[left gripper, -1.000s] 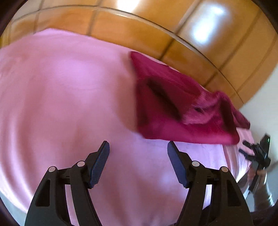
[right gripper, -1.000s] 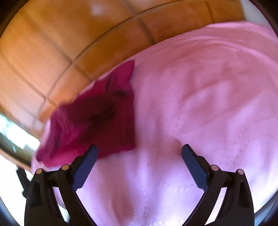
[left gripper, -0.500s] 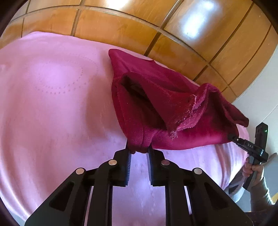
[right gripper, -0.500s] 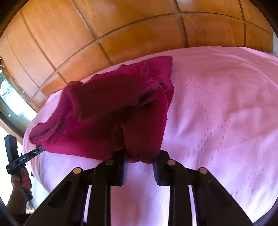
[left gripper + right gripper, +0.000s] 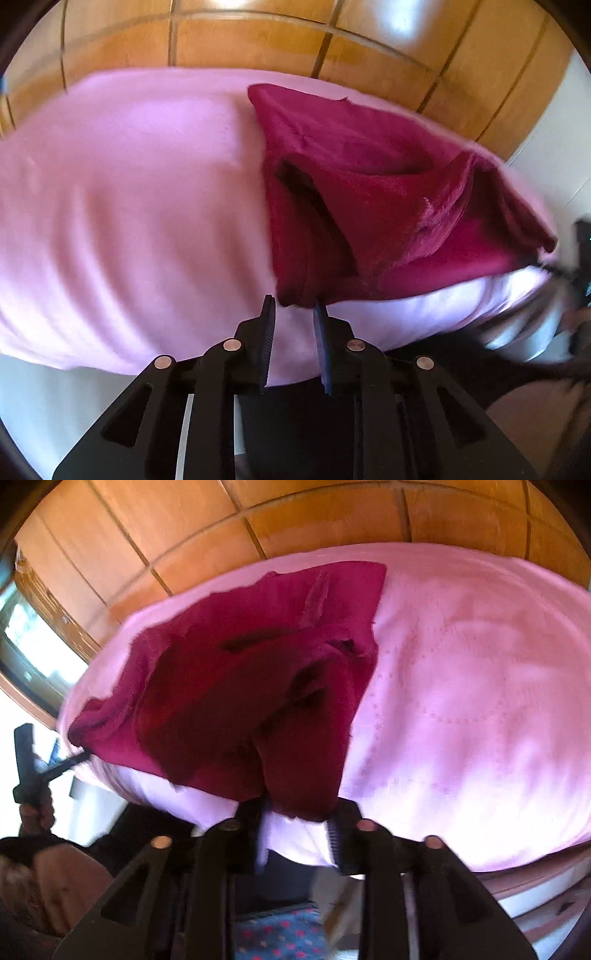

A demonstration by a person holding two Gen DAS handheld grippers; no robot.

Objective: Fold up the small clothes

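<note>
Nearest in the left wrist view, the black left gripper [image 5: 293, 308] points down at the near edge of a bed. Its two ribbed fingers [image 5: 267, 334] stand a little apart and are opening, and a bunched lower corner of a dark crimson fleece garment [image 5: 369, 206] hangs right at their tips. Blur makes it impossible to tell whether the pads press on the cloth.

In the right wrist view, the black right gripper [image 5: 299, 814] is also opening, with a thick fold of the same crimson garment [image 5: 258, 686] between its fingers [image 5: 334, 832], hanging down over their tips. Here the fabric looks pinched between them.

The garment is stretched between the two grippers, its near edge drawn out past the near edge of the bed and its far part lying crumpled on a pale pink quilted bedspread [image 5: 129, 206] [image 5: 461, 701]. A dark slit opening shows in the cloth.

Each view shows the other gripper at the side, held by a hand [image 5: 35, 808].

Beyond the bed stand glossy orange-brown wooden panels [image 5: 258, 40] [image 5: 295, 517]. A bright window [image 5: 26, 635] shows at far left of the right view.
</note>
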